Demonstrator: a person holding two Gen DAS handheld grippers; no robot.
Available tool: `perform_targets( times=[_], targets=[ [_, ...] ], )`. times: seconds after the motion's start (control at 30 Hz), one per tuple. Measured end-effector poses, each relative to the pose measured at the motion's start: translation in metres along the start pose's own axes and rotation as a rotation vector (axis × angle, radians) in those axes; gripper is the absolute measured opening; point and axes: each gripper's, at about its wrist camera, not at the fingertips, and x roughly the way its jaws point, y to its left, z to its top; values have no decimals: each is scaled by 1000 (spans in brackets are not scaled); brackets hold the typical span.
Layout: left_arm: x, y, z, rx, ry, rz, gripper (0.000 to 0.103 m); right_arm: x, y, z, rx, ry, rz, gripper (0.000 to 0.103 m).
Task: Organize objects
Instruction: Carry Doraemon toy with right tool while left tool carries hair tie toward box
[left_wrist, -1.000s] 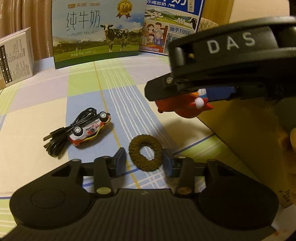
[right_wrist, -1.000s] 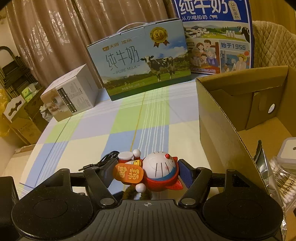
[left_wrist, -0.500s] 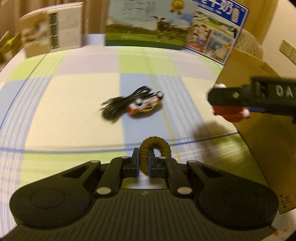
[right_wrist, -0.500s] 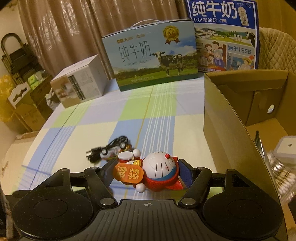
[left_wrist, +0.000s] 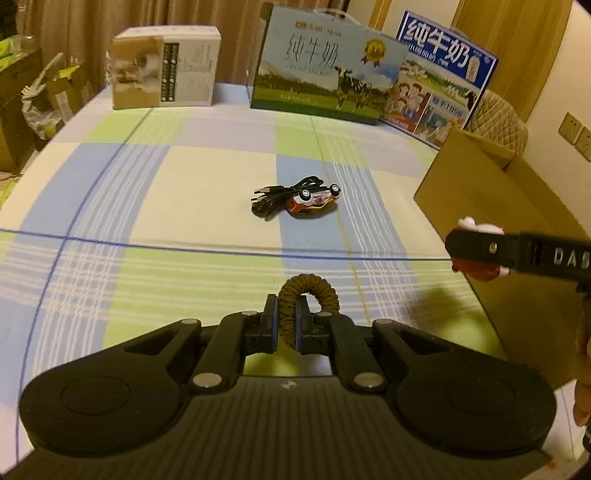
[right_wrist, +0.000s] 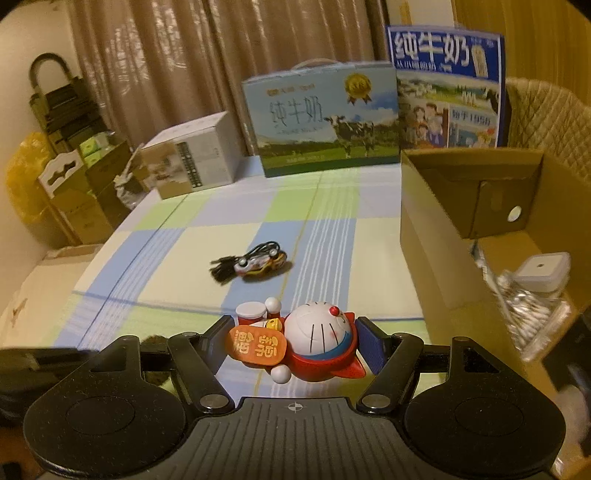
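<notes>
My left gripper (left_wrist: 286, 317) has its jaws clenched tight on a brown braided hair tie (left_wrist: 308, 308), pinching one side of the loop so the rest arches free above the checked cloth. My right gripper (right_wrist: 295, 341) grips a red and white cat-robot figurine (right_wrist: 310, 343), lying on its back between the pads with its orange sign facing up; from the left wrist view I see that gripper edge-on at the right, the figurine poking out above and below it. Both loads hang clear of the worktop (left_wrist: 207, 184). Just to the right stands the open cardboard box (right_wrist: 436, 236), already holding a clear jar of cotton swabs (right_wrist: 532, 295) with a square white lid and a foil packet I can't identify. I judge the sorting partly done: two items are in hand and need dropping into the box. Well ahead on the cloth, a toy car (left_wrist: 314, 199) on its side touches a coiled black cable (left_wrist: 271, 199); both remain to be collected.
</notes>
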Motion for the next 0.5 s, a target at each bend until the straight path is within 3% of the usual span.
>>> perform_targets(
  times=[0.5],
  targets=[
    [-115,-52,-59,-42,-66,-44,6,-128,14,-69,-23,-97,-47,67]
  ],
)
